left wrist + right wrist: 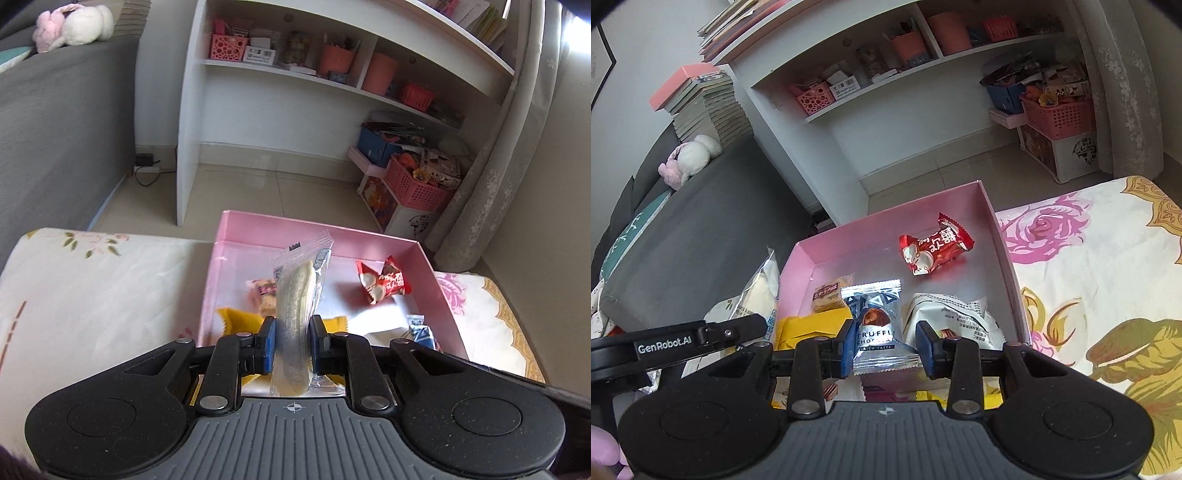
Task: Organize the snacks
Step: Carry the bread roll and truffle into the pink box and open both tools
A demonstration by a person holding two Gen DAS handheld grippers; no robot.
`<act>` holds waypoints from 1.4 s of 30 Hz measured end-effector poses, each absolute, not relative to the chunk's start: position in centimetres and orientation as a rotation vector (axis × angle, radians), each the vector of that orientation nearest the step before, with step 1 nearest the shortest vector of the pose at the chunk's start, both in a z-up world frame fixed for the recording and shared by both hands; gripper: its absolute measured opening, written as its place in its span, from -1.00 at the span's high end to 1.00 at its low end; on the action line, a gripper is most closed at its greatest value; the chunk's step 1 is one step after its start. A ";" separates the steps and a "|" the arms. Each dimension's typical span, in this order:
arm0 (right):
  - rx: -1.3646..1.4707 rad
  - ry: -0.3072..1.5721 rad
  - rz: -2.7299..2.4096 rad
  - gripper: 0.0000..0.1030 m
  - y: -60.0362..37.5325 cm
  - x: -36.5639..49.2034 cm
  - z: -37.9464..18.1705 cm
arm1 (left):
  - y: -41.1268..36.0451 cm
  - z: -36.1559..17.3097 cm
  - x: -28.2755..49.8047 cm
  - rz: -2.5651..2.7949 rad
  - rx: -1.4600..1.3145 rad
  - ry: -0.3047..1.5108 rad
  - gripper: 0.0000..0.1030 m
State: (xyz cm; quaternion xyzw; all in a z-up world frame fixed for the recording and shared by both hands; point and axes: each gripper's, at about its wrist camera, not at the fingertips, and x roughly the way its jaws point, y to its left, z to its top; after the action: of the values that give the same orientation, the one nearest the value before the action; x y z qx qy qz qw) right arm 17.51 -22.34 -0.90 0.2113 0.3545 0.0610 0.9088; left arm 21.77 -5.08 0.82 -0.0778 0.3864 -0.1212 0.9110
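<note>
A pink box (236, 236) (1001, 229) sits on a flowered cloth. My left gripper (292, 345) is shut on a clear-wrapped pale biscuit bar (295, 306), held upright over the box's near left side; the bar also shows in the right wrist view (761, 291). My right gripper (885, 345) is partly open around a silver truffle chocolate packet (875, 325), whose edges touch the pads; it is over the box's near edge. In the box lie a red candy packet (384, 282) (932, 249), a small biscuit pack (263, 293) (827, 297), a yellow packet (238, 321) (809, 326) and a white packet (955, 319).
A white shelf unit (192, 129) with pink baskets stands behind the box. A grey sofa (55, 122) is at the left, with a plush toy (74, 26). Pink crates (413, 184) and a curtain (498, 166) are at the right. The flowered cloth (1089, 277) spreads right of the box.
</note>
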 end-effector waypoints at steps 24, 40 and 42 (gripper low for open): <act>0.506 0.690 0.016 0.23 -26.8 19.9 -2.3 | -12.1 -1.4 25.7 -0.254 -0.090 0.811 0.61; 0.498 0.677 -0.006 -0.47 -26.2 16.8 0.2 | -9.2 1.4 20.6 -0.266 -0.033 0.792 -0.07; 0.493 0.678 -0.007 -0.54 -25.9 16.2 0.6 | -8.6 2.0 19.6 -0.264 -0.034 0.787 -0.17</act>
State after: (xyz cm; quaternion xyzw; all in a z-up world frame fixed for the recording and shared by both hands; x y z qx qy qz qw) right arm 16.17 -25.95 0.62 0.2395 0.3294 -0.0035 0.9133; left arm 19.57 -8.61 1.98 -0.0164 0.3824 -0.1281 0.9149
